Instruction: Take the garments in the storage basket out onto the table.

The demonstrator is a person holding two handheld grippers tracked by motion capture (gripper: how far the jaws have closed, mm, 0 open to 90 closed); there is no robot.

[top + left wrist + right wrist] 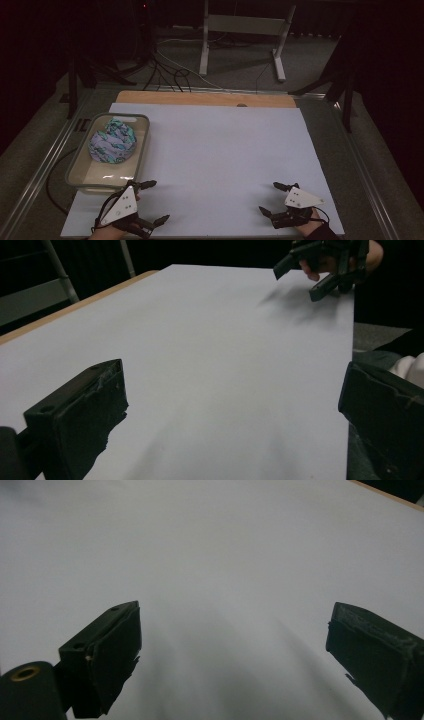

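From above, my left tongs point(150, 202) and right tongs point(272, 198) rest apart and empty at the desk's point(220, 150) near edge, the bundled cloth point(113, 140) in its tub point(141, 150) just ahead of the left. Both tong views show bare sheet. Next, likely: reach the left into the tub.

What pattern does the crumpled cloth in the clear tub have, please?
Lilac crumpled cloth with teal leaf-like print; high view.

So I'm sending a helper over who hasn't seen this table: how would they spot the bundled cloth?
Start at the white sheet covering the table, then look to its left edge, where a clear plastic tub sits. The cloth lies bunched inside it, towards the far end. It is the one patterned thing there, lilac with teal marks.
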